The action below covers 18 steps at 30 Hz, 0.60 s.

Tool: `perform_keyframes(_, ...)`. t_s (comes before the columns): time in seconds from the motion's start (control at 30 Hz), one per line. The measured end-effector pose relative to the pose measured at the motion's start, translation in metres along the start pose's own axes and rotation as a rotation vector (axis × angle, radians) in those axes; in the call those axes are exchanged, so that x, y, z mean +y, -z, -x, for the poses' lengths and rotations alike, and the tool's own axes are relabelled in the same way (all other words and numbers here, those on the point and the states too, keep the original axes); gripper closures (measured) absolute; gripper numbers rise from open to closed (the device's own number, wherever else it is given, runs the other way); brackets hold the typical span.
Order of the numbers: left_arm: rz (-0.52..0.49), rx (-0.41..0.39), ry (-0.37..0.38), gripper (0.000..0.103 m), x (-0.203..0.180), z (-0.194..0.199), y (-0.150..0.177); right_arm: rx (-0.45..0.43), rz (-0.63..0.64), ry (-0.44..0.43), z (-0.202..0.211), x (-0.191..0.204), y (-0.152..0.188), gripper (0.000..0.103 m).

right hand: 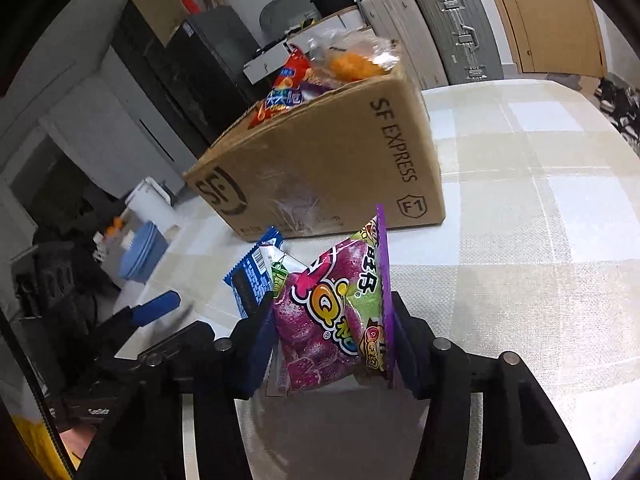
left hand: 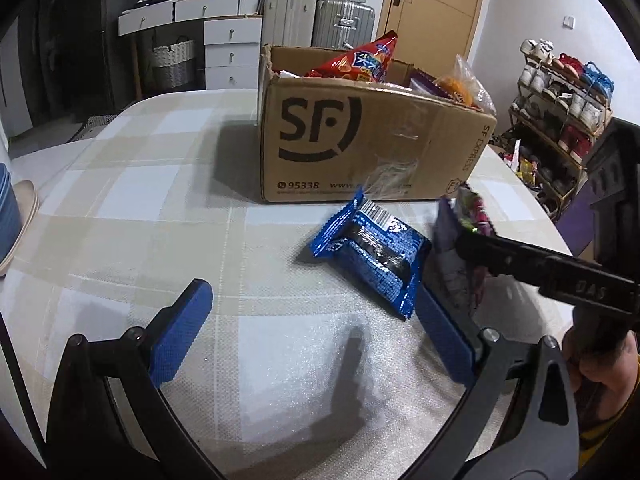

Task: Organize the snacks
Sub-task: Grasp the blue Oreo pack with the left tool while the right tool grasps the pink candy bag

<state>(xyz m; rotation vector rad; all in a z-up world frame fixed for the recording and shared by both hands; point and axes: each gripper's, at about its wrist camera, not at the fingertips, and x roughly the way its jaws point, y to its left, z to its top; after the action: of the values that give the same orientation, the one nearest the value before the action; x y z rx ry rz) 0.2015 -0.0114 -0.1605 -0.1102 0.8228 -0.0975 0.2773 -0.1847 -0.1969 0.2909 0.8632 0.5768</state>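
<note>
A brown SF Express cardboard box (left hand: 372, 136) stands on the table, holding a red snack bag (left hand: 356, 62), an orange bag (left hand: 460, 84) and other snacks; it also shows in the right wrist view (right hand: 328, 164). A blue cookie packet (left hand: 372, 256) lies on the table in front of the box, just ahead of my left gripper (left hand: 312, 316), which is open and empty. My right gripper (right hand: 332, 336) is shut on a purple gummy candy bag (right hand: 340, 312), held above the table beside the blue packet (right hand: 252, 280). The right gripper also shows in the left wrist view (left hand: 472, 236).
The table has a beige and white checked cloth (left hand: 160, 208). A blue bowl stack (right hand: 144, 256) sits at the table's left edge. Suitcases (left hand: 320, 20), white drawers (left hand: 232, 52) and a shoe rack (left hand: 560, 120) stand beyond the table.
</note>
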Motion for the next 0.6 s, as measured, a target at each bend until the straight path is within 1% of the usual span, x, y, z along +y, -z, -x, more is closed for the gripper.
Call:
perform_keyframes(0.17,-0.003,0.006,-0.02,0.002,-0.006,-0.005,-0.007,-0.042,0.003,-0.013,0.012,0.001,0.003,0.052)
perform_keyframes(0.23,-0.007,0.024,-0.027,0.002,-0.009,-0.01,-0.011,-0.053,-0.017,-0.035,0.015,-0.001,0.003,0.052)
perform_keyframes(0.4,-0.03,0.033,-0.036,0.002,-0.014,-0.017,-0.02,-0.09,-0.061,-0.085,0.026,-0.008,0.005,0.052)
perform_keyframes(0.47,-0.068,0.026,-0.03,0.002,-0.019,-0.02,-0.026,-0.107,-0.079,-0.109,0.032,-0.011,0.005,0.052)
perform_keyframes(0.53,-0.122,0.014,-0.007,0.002,-0.028,-0.022,-0.032,-0.127,-0.083,-0.114,0.039,-0.012,0.004,0.052)
perform_keyframes(0.6,-0.21,0.003,-0.008,0.002,-0.04,-0.029,-0.04,-0.143,-0.09,-0.122,0.045,-0.015,0.002,0.052)
